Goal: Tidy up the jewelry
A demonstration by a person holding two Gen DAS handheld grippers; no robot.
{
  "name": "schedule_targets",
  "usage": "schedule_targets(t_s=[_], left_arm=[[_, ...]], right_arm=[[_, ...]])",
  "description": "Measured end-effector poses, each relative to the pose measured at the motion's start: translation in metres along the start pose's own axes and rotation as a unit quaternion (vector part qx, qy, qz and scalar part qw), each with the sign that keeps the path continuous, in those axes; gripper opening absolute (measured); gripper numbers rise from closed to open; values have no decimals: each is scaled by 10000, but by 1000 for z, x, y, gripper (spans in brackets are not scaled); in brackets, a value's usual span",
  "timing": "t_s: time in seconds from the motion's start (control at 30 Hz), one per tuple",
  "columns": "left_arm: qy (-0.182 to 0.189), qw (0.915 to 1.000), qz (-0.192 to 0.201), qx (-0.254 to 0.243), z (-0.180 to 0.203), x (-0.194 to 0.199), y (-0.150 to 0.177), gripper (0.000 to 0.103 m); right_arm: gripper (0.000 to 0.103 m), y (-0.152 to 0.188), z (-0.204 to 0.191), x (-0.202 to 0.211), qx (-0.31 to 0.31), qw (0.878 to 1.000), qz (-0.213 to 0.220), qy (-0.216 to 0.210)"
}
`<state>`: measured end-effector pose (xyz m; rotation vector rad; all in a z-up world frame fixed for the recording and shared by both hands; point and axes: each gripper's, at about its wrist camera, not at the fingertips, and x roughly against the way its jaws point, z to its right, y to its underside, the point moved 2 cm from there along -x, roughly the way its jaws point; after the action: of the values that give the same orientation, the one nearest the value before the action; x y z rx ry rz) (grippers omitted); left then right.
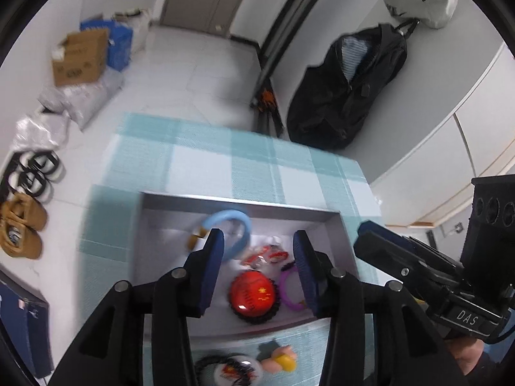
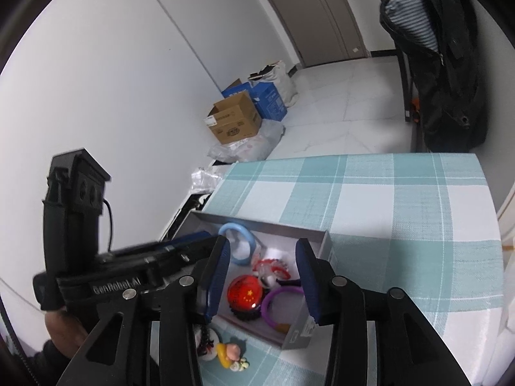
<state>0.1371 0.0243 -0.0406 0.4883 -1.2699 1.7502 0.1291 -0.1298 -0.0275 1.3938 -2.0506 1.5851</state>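
Grey tray (image 1: 334,222) sits on the teal-checked tablecloth (image 1: 225,157), holding the jewelry: light-blue bangle (image 1: 239,225) at the tray's 11 o'clock, red round piece w/ yellow stars (image 1: 252,293) near centre, purple ring (image 1: 288,289) touching it at 3 o'clock, red-white bits (image 1: 267,254) just at 12 of the red piece. Outside the tray, at its 6 o'clock on the cloth, a black-fringed white piece (image 1: 230,370) and a pink-yellow charm (image 1: 281,360) lie side by side. Left gripper (image 1: 257,244) hovers over the tray, fingers spread wide, nothing between them; red piece lies just below the gap. Right gripper (image 2: 262,254) likewise splayed and empty above the tray (image 2: 325,241), red piece (image 2: 244,294) and purple ring (image 2: 273,302) between its fingers in right-wrist view. Cardboard box (image 2: 233,120) on floor at 12, well apart
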Motion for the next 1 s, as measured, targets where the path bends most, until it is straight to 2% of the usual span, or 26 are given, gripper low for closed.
schedule_targets(t_s=[0.1,0.17,0.2,0.3,0.47,0.63,1.0], left_arm=[[-89,9996,246,54,-7,18,1,41],[-129,9990,329,290,-16,26,3,60],[-121,9983,380,426,-21,29,5,61],[-181,9973,439,566,-25,34,8,61],[-453,9964,618,362,-17,44,20,61],[-661,9957,556,328,-17,46,35,61],[-693,9949,610,411,-9,53,52,62]], right_arm=[[46,3,-5,4,96,9999,15,-28],[48,4,-9,9,166,9998,72,-39],[49,5,-9,11,194,9998,95,-37],[51,9,-12,15,247,9996,125,-46],[56,19,-15,23,327,9993,161,-27],[60,28,-20,34,381,9990,232,-43],[69,54,-32,50,639,9977,200,-42]])
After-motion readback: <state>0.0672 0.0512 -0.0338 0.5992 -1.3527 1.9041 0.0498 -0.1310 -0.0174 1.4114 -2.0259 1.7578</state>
